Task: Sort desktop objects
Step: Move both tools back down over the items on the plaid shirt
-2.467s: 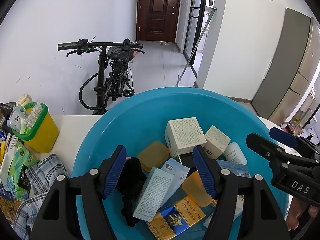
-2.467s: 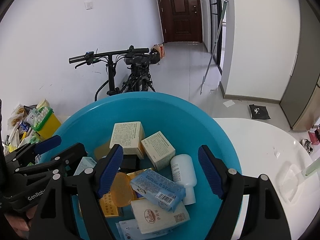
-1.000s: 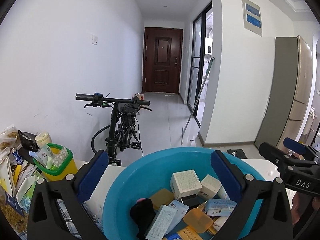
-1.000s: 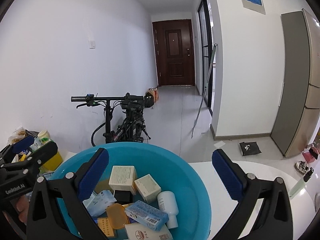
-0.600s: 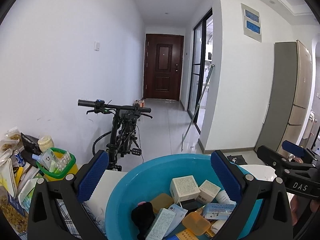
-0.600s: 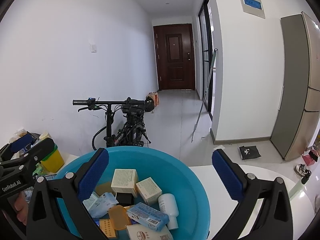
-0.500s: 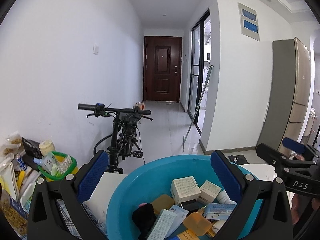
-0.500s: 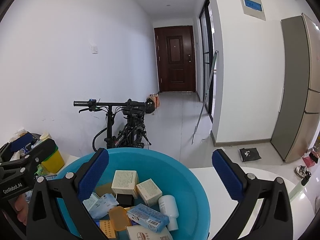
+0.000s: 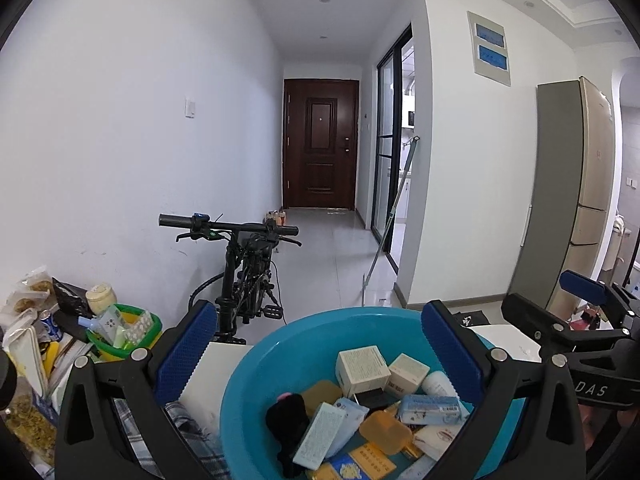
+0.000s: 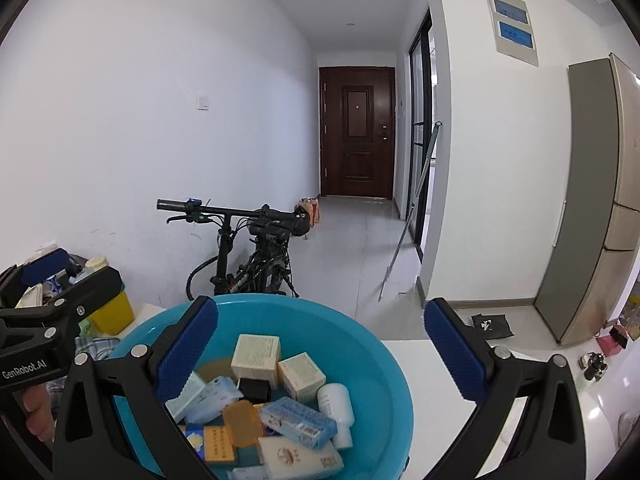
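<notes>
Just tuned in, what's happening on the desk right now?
A person holds both claws open above a round blue plastic basin full of small items: white cardboard boxes, a white plastic bottle, orange plastic cases. The left claw and right claw grip nothing; no item has been picked yet.

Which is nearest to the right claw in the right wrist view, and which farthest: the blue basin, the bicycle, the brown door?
1. Blue basin: directly below the open right claw, on the table.
2. Bicycle: beyond the table, by the left wall.
3. Brown door: at the corridor's far end.
</notes>
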Motion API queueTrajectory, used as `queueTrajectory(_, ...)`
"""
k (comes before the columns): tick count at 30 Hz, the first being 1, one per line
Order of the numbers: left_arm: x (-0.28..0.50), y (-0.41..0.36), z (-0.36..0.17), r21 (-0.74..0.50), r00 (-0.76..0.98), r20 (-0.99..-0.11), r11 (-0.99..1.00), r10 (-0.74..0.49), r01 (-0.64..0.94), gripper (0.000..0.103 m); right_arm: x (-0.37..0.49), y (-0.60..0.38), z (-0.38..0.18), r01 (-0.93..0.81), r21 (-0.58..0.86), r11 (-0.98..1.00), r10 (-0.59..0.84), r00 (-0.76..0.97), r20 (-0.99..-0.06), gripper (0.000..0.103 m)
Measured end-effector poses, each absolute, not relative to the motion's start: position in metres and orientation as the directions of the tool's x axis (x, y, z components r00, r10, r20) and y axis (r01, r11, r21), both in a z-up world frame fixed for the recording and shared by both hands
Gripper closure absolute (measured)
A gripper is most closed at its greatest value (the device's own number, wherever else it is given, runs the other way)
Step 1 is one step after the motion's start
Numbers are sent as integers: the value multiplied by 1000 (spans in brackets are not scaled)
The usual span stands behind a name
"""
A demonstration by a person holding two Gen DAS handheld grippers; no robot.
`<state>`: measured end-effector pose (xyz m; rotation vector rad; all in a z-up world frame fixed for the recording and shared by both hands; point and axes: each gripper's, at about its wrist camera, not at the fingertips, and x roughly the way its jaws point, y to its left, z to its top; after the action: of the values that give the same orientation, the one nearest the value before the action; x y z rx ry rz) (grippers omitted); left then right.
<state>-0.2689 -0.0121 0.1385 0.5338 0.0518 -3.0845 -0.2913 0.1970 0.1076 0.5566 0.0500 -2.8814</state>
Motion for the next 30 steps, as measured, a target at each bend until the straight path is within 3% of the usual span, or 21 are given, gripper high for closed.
queueTrajectory(30, -89, 6, 197, -35, -976, -218, -999, 21, -13, 0, -135, 215, 160, 228, 26, -973, -227, -937, -265, 0)
